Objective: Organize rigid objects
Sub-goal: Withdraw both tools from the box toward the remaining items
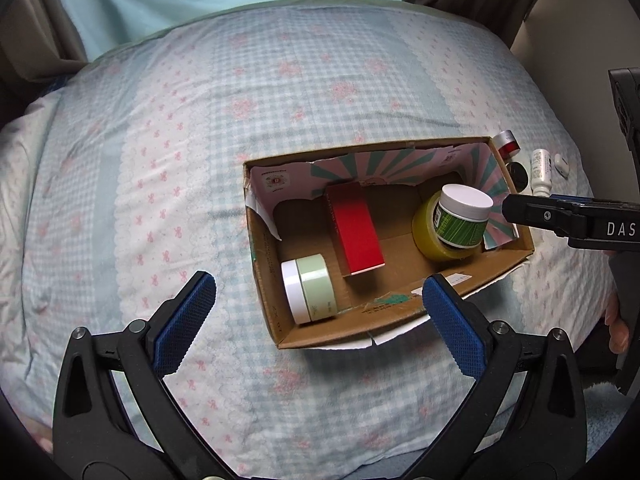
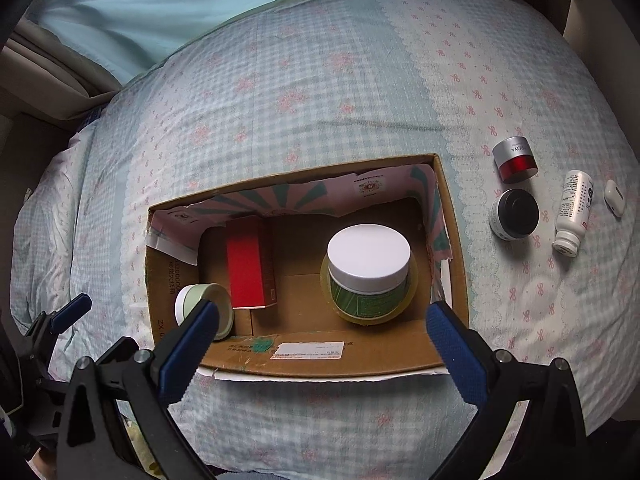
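Note:
An open cardboard box lies on the bed. Inside it are a red carton, a pale green and white jar on its side, and a green jar with a white lid standing in a yellow tape roll. My left gripper is open and empty above the box's near edge. My right gripper is open and empty over the box; it also shows in the left wrist view.
Right of the box on the quilt lie a red and silver jar, a black-lidded jar, a white bottle on its side and a small white case. A blue curtain hangs behind.

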`<state>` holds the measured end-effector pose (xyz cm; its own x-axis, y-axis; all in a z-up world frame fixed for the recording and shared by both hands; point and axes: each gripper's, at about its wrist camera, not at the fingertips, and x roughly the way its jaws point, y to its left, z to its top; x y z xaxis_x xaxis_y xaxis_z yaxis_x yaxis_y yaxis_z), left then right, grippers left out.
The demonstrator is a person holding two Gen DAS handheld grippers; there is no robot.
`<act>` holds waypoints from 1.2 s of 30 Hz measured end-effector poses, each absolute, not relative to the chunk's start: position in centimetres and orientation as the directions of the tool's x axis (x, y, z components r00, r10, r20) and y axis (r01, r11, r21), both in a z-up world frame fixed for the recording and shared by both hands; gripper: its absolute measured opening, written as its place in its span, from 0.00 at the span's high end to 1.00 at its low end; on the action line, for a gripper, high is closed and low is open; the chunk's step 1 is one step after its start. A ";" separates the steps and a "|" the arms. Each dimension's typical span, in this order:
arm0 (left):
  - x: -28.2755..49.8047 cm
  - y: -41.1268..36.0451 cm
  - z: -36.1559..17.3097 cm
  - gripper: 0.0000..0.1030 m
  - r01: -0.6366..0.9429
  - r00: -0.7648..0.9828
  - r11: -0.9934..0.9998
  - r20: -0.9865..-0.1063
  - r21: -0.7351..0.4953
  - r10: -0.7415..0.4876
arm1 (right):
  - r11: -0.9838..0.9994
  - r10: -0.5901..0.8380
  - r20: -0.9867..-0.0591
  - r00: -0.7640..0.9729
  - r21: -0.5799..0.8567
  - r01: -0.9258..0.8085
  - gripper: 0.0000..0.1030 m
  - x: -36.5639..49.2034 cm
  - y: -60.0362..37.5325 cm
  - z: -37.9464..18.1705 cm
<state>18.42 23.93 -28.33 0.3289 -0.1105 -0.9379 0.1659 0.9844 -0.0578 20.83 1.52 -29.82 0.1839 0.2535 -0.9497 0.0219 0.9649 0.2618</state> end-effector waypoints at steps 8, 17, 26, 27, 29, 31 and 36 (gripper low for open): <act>15.3 23.4 -24.1 0.00 0.171 0.384 0.983 -0.914 -0.066 -0.128 | 0.975 0.221 -0.947 0.234 0.223 -0.018 0.00 17.8 0.9 -25.1; 13.1 21.0 -19.3 0.00 0.184 0.449 0.976 -0.874 -0.113 -0.185 | 0.992 0.085 -0.927 0.365 0.115 0.060 0.00 13.6 -3.7 -18.7; 11.0 14.1 -14.9 0.00 0.158 0.527 0.975 -0.823 -0.153 -0.215 | 0.984 0.056 -0.885 0.462 0.126 0.123 0.00 10.8 -12.7 -13.7; 10.7 12.9 -14.6 0.00 0.158 0.534 0.976 -0.818 -0.150 -0.213 | 0.983 0.065 -0.880 0.470 0.138 0.123 0.00 10.6 -14.0 -13.4; 10.3 10.3 -14.3 0.00 0.150 0.541 0.978 -0.816 -0.146 -0.204 | 0.979 0.079 -0.877 0.473 0.158 0.129 0.00 10.4 -16.5 -13.3; 10.2 7.6 -14.2 0.00 0.137 0.542 0.978 -0.815 -0.158 -0.207 | 0.974 0.100 -0.880 0.464 0.182 0.135 0.00 10.5 -18.9 -13.4; 10.4 1.0 -15.0 0.00 0.088 0.552 0.985 -0.815 -0.151 -0.175 | 0.969 0.136 -0.883 0.449 0.213 0.127 0.00 11.5 -24.5 -14.7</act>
<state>10.36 0.96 -14.96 0.5521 -0.1745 -0.8153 0.0882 0.9846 -0.1511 11.49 -24.51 -14.72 0.4490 0.1356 -0.8832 0.1270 0.9687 0.2133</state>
